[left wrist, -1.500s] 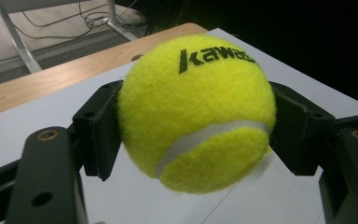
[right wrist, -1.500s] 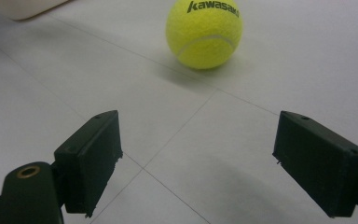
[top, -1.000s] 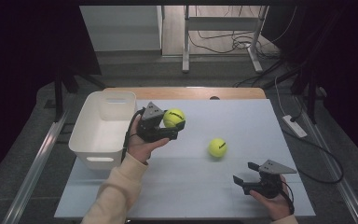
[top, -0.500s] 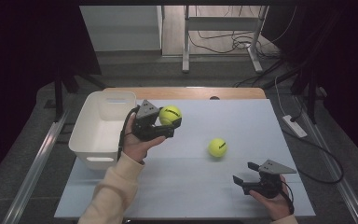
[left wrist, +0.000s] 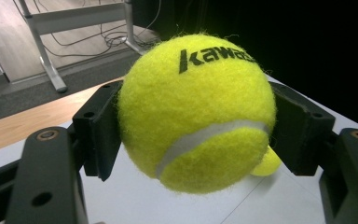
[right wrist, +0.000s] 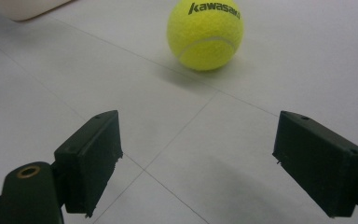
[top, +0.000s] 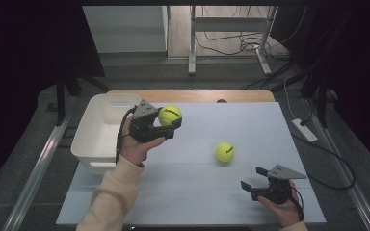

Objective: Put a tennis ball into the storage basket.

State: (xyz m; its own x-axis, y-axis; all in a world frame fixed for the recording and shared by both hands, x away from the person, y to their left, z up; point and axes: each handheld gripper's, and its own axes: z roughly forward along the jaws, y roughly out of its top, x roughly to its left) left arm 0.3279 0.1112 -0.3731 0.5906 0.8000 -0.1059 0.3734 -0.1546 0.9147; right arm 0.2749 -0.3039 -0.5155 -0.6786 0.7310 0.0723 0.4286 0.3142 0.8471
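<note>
Since a second ago the left gripper (top: 166, 126) has drifted a little to the left, carrying its tennis ball toward the white bin; the right gripper and the loose ball have kept their places.

At the left of the tabletop (top: 192, 192) stands the white bin (top: 96, 139), an open tub with its near wall toward the person. Just to its right the left hand (top: 137, 144) holds the left gripper up off the surface, with the grey three-cornered plate on top. Its fingers (left wrist: 98, 135) are clamped on the held tennis ball (top: 170, 115), one pad pressing each side. In the left gripper view the ball sits squarely between the two black pads, its printed lettering turned up and its white seam curving across the lower half. It hangs beside the bin's right rim, not over the opening.

Further right, the second tennis ball (top: 225, 152) lies alone on the tabletop, touching neither gripper and well apart from the bin.

At the near right edge the right hand (top: 282, 209) rests with the right gripper (top: 253, 178) low on the surface. Its fingers (right wrist: 91, 154) stand wide apart with nothing between them. In the right gripper view the second ball lies ahead of them, lined up with the gap and clear of both.
</note>
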